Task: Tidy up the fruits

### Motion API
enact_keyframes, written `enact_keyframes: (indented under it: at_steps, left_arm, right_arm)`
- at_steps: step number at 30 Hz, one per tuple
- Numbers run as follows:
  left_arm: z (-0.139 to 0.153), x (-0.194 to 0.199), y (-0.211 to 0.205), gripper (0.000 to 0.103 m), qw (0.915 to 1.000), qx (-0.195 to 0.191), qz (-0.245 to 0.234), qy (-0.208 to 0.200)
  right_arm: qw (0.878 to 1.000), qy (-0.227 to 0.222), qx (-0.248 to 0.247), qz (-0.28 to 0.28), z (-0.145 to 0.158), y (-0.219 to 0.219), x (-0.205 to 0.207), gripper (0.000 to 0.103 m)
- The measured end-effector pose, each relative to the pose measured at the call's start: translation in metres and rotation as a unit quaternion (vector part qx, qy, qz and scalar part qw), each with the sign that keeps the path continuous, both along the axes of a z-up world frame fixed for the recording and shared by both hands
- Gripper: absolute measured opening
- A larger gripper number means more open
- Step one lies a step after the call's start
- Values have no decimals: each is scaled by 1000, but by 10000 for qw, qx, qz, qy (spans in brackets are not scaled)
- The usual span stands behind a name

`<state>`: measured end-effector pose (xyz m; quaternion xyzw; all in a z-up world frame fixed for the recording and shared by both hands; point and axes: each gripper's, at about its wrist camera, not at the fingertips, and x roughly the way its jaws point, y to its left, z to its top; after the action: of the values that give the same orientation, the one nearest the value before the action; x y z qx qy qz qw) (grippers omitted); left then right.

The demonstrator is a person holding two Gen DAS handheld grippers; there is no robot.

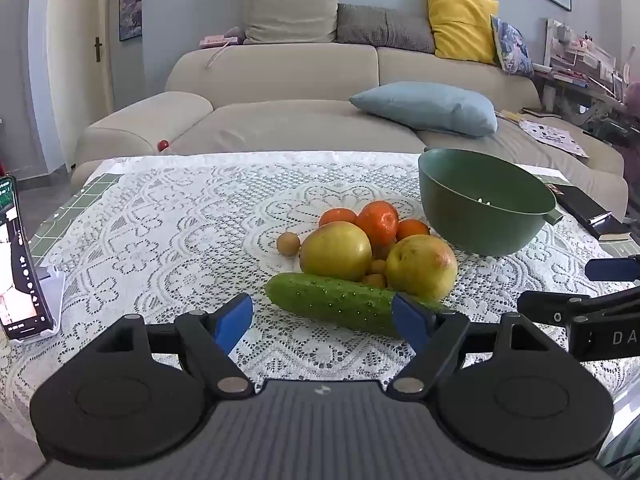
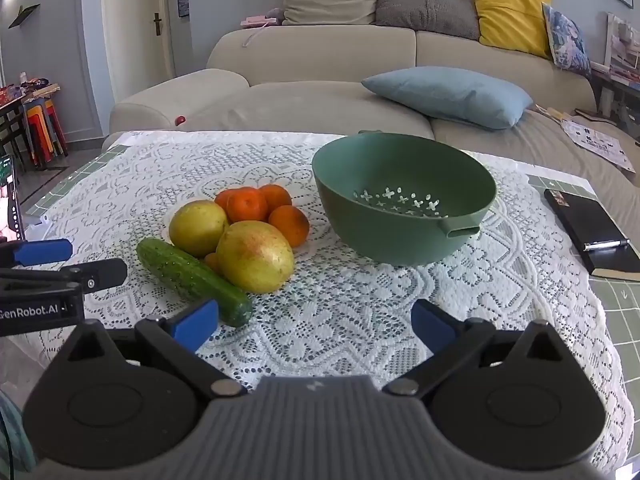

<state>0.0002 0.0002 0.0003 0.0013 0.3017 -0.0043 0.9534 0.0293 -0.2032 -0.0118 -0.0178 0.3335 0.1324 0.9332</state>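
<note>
Lace-covered table [image 2: 360, 320] before a sofa holds piled fruit, 2 firm, smooth apples [image 2: 254, 256] beside a green colander [image 2: 404, 196], likely best gripped across the middle, while left gripper [image 1: 323, 320] and right gripper [image 2: 316, 324] hover spread, empty.

A white lace tablecloth [image 2: 340, 320] is covering the table, showing its flower pattern. On it are lying a dark green cucumber [image 2: 192, 276], yellow-green apples [image 2: 256, 256] and orange tangerines [image 2: 248, 204]. At the right a dull green colander [image 2: 400, 236] is sitting, with a black notebook [image 2: 592, 232] beyond it.
</note>
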Motion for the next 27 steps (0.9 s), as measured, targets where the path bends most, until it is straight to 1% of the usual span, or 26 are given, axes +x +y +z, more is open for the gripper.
enact_keyframes:
  at_steps: [4, 6, 9, 14, 16, 27]
  left_arm:
    - [0, 0, 0, 93, 10000, -31, -33, 12]
    - [-5, -1, 8, 93, 10000, -29, -49, 1]
    - [-6, -4, 9, 93, 10000, -12, -63, 1]
    - [-6, -2, 6, 93, 10000, 39, 4, 55]
    - [-4, 0, 4, 93, 10000, 32, 21, 75]
    - [-5, 0, 3, 93, 10000, 30, 16, 92]
  right_arm:
    - [10000, 30, 15, 3, 0, -1, 2, 99]
    - [10000, 25, 23, 12, 0, -2, 2, 99]
    - [10000, 12, 18, 35, -4, -4, 1, 99]
    - [10000, -31, -10, 78, -3, 1, -9, 99]
    - [9999, 92, 54, 1, -2, -2, 2, 99]
    - [9999, 130, 38, 6, -2, -1, 0, 99]
